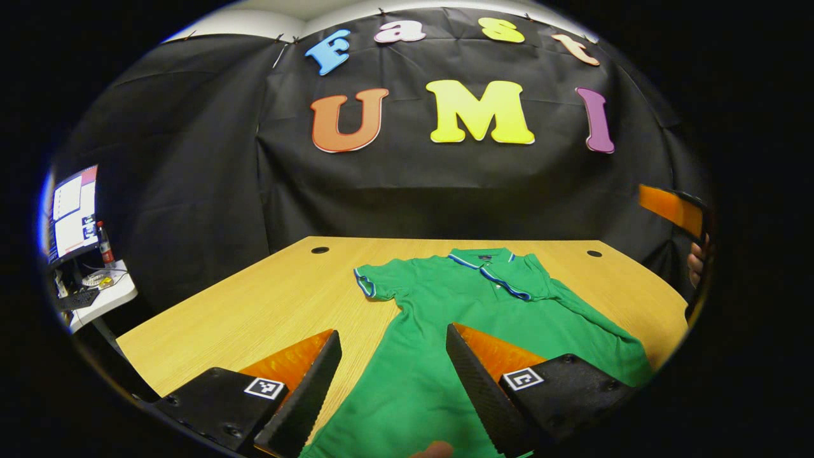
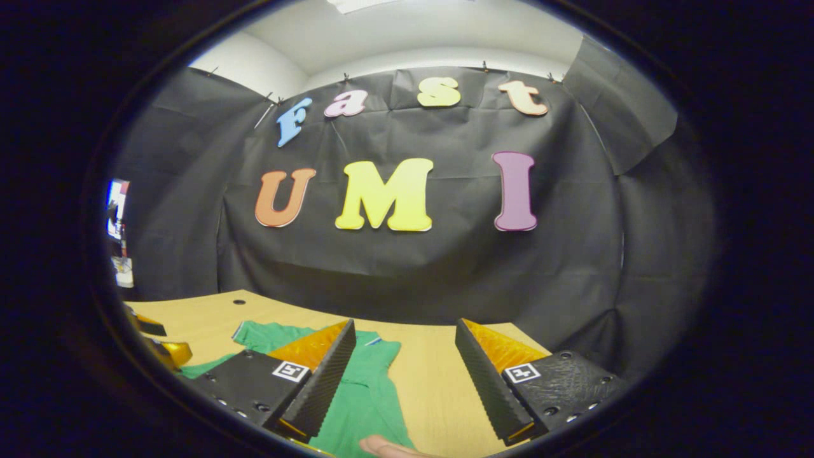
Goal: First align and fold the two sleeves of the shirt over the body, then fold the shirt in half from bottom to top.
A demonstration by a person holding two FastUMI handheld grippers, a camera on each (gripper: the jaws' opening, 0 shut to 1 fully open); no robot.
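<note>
A green polo shirt (image 1: 445,305) with blue-and-white trim lies flat on the wooden table (image 1: 267,305), collar toward the far wall. Its sleeve on the left (image 1: 372,281) is spread out. The sleeve on the right (image 1: 528,280) lies folded in beside the collar. My left gripper (image 1: 392,334) hovers open above the shirt's lower body, nothing between its fingers. Part of my right gripper (image 1: 675,210) and a hand show at the far right edge. In the right gripper view, my right gripper (image 2: 404,326) is open above the table (image 2: 439,375), with the shirt (image 2: 362,394) under its left finger.
A monitor (image 1: 73,213) and a white side table (image 1: 105,296) with a red bottle (image 1: 104,245) stand off to the left. The tabletop has two cable holes (image 1: 320,250) (image 1: 594,253) near its far edge. The black booth wall rises just behind the table.
</note>
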